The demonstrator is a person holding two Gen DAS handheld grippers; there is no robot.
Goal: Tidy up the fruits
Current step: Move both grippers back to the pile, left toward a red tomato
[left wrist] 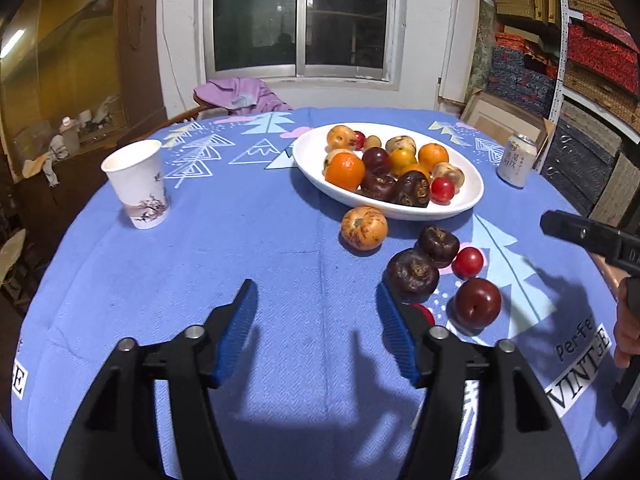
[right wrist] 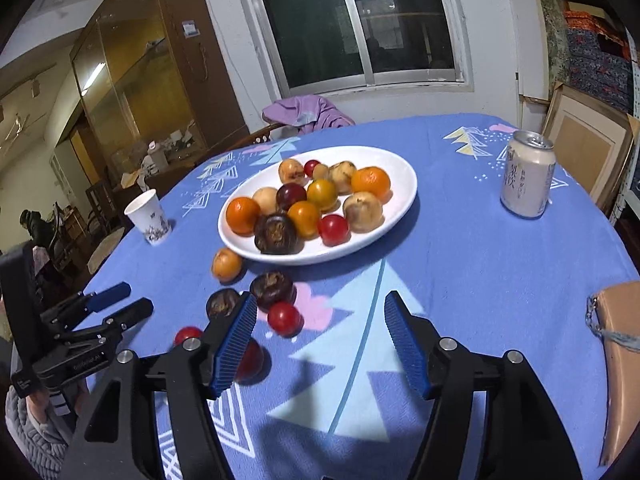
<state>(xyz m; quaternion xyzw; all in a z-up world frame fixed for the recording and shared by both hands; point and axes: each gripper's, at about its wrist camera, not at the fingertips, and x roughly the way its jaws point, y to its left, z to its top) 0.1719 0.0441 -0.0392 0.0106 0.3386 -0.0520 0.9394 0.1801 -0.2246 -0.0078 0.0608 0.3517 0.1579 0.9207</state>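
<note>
A paper cup (left wrist: 138, 184) is standing at nine o'clock on the blue-clothed surface (left wrist: 248, 240), a drink can (right wrist: 527, 174) at two o'clock. What is probably a purple garment (left wrist: 240, 94) is lying beyond, at twelve.

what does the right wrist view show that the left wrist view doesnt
Only the right wrist view shows a tan bag at the table's right edge and a seated person far left. Only the left wrist view shows shelves of boxes. Both share the white plate of fruit, paper cup, can, and loose fruit on the blue tablecloth.
</note>
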